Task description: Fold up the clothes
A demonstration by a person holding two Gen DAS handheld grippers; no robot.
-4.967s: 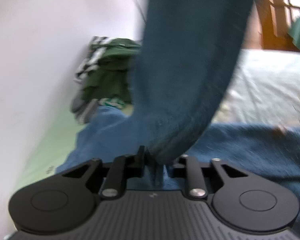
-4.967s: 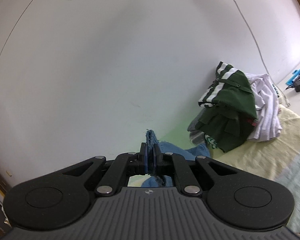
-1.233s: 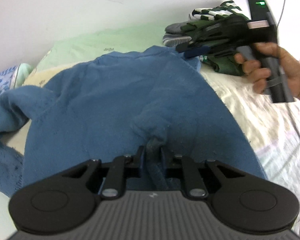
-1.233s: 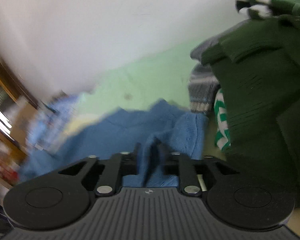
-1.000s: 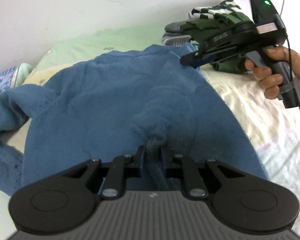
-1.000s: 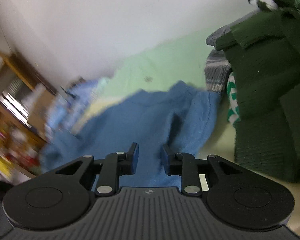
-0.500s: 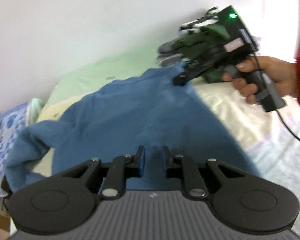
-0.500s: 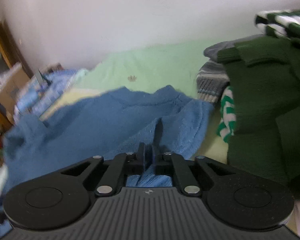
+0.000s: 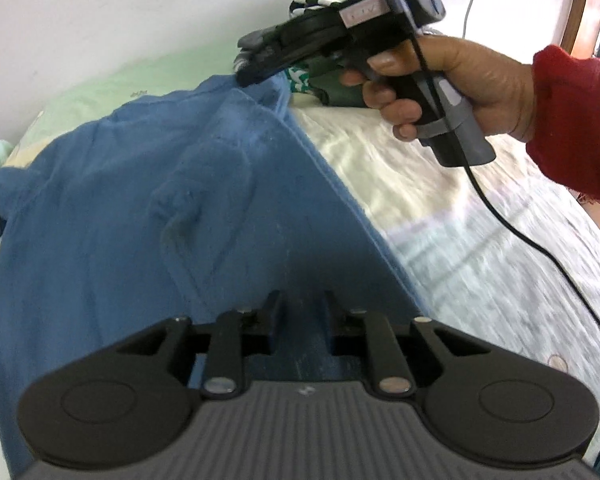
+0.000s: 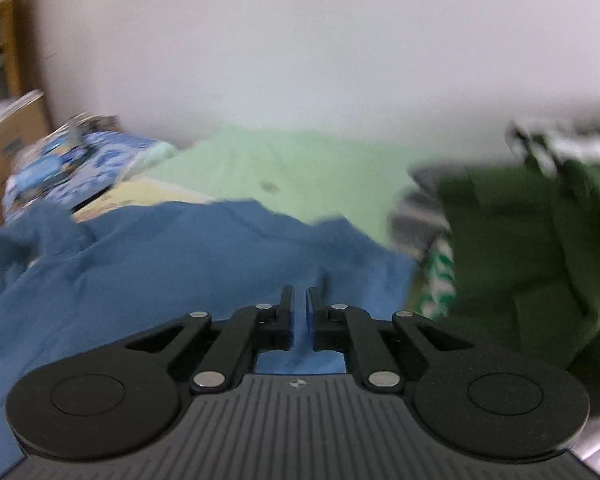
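A blue sweater (image 9: 160, 160) lies spread on the bed, with its far corner next to a pile of clothes. My left gripper (image 9: 302, 300) is shut on a fold of its near edge, and blue cloth fills the narrow gap between the fingers. My right gripper (image 9: 248, 76), held by a hand (image 9: 460, 76) in a red sleeve (image 9: 572, 120), pinches the far corner, which rises a little. In the right wrist view the right gripper (image 10: 298, 292) has its fingers nearly together over the blue sweater (image 10: 180, 248), with cloth between them.
A pile of dark green and striped clothes (image 10: 540, 240) lies right of the sweater's far corner. The bed sheet (image 9: 460, 220) runs pale to the right, crossed by a black cable (image 9: 520, 232). Patterned blue bedding (image 10: 60, 164) and a wooden shelf (image 10: 4, 60) stand at the far left, below a white wall.
One second ago my right gripper stood open over the far corner; it has since closed on it. The right hand now looks closer in the left wrist view. The left grip is unchanged.
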